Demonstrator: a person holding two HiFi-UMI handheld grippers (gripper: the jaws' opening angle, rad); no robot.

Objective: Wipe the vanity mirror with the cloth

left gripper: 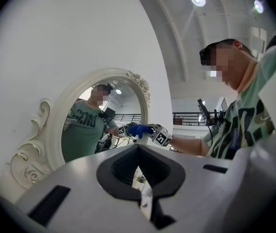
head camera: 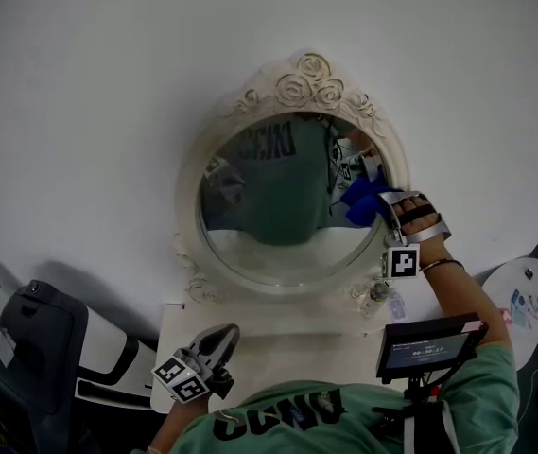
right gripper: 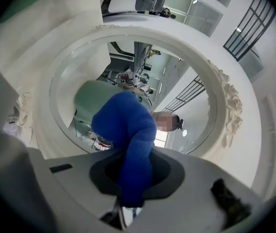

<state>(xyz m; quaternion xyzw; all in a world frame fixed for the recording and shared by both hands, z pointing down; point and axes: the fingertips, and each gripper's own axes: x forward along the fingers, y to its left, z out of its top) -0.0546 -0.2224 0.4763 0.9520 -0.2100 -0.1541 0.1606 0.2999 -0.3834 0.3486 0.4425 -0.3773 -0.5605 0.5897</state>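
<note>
The oval vanity mirror (head camera: 278, 206) stands upright at the far edge of the white worktop (head camera: 278, 343). Right gripper (head camera: 383, 206): fingers clamped on the blue cloth (head camera: 361, 202), which appears pressed to the right side of the glass. Left gripper (head camera: 219, 340): fingers closed on nothing, low over the near worktop. Recommendation: hold the cloth flat to the glass, sweep in overlapping passes and stay clear of the carved frame.

Oval vanity mirror (head camera: 278, 206) in ornate cream frame, upright, blue fluffy cloth (head camera: 367, 203) bunched against its right glass edge
</note>
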